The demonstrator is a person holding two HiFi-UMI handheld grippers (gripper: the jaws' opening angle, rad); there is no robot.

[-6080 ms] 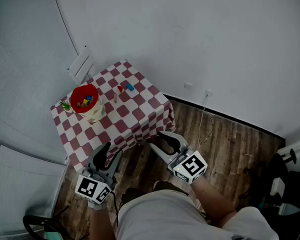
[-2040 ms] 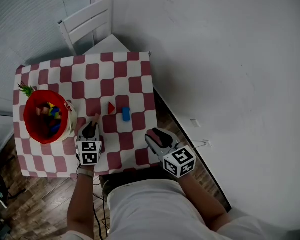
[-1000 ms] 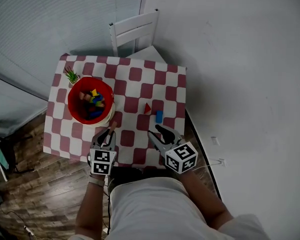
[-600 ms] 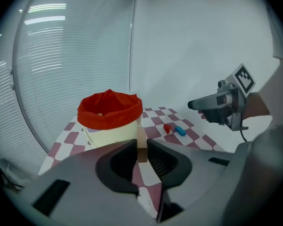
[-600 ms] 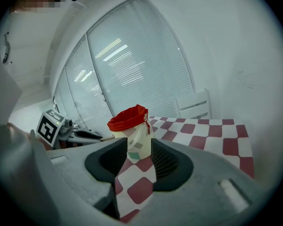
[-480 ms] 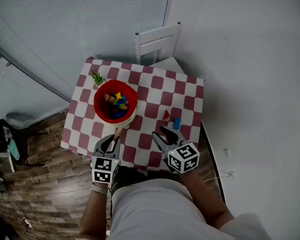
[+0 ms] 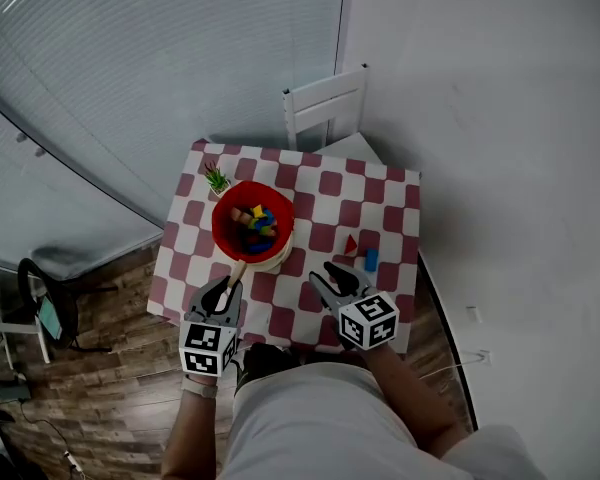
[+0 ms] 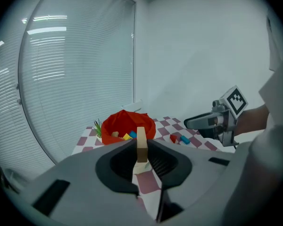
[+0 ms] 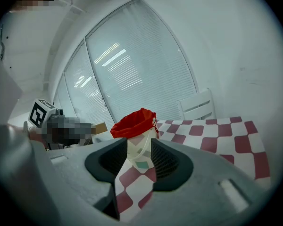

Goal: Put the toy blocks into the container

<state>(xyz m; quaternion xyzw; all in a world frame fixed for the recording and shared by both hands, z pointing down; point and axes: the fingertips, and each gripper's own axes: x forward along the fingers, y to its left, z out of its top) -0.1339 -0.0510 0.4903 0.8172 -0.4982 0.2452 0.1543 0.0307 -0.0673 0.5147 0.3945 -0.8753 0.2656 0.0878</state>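
A red-lined container (image 7: 252, 230) with several coloured blocks inside stands on the checked table (image 7: 390, 190). My left gripper (image 7: 226, 286) is shut on a slim wooden block (image 7: 236, 272) just in front of the container's near rim; in the left gripper view the wooden block (image 8: 141, 144) stands upright between the jaws with the container (image 8: 127, 123) beyond it. A red block (image 7: 351, 244) and a blue block (image 7: 371, 260) lie right of the container. My right gripper (image 7: 332, 276) hovers open and empty near them, facing the container (image 9: 133, 121).
A small green plant (image 7: 217, 178) stands behind the container at its left. A white chair (image 7: 326, 104) is at the table's far side, against the wall and the window blinds. A dark bag (image 7: 42, 308) lies on the wood floor at left.
The table has shifted in the head view as the person moved. The left gripper, holding the wooden block, has come closer to the container's rim. The right gripper stays open.
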